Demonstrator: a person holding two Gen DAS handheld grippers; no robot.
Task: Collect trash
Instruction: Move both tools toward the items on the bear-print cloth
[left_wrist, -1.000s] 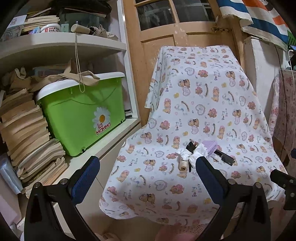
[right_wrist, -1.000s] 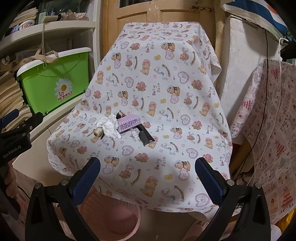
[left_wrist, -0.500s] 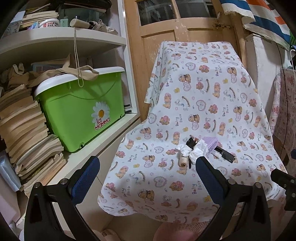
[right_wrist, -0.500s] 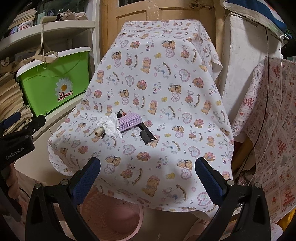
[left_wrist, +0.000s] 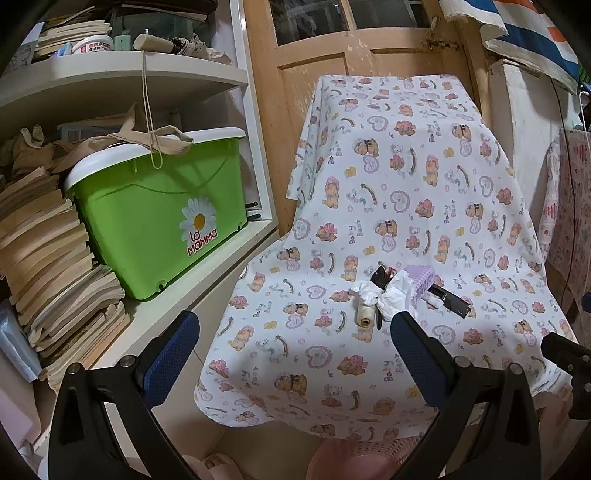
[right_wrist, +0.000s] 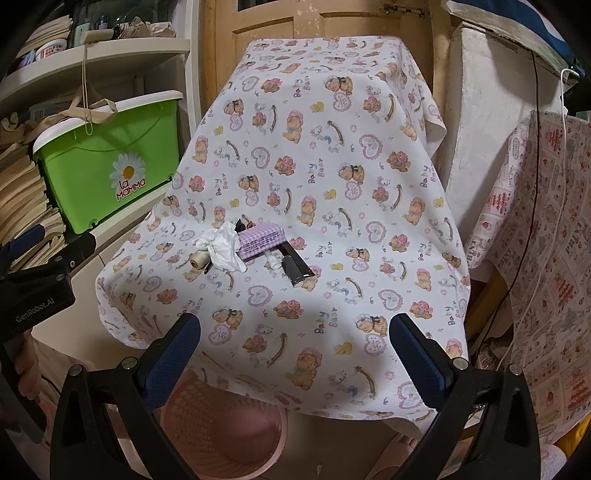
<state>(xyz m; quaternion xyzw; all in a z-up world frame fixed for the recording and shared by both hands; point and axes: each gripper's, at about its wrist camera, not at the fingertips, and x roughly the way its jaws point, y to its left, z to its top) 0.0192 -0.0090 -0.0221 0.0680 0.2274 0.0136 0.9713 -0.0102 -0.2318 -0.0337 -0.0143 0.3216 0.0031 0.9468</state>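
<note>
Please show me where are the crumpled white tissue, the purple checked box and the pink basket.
crumpled white tissue (right_wrist: 223, 248), right wrist view, on its middle folds.
purple checked box (right_wrist: 260, 240), right wrist view, on its front side.
pink basket (right_wrist: 207, 417), right wrist view, on its inner wall.

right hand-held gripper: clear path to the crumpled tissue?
Probably yes. The right hand-held gripper is open and empty, with only bare patterned cloth between it and the crumpled tissue; the purple box sits beside it.

A teddy-bear print cloth drapes the seat-like support. On it lie, clustered, a crumpled white tissue, a small thread spool, a lilac checked box and a black tube, perhaps cosmetic.
</note>
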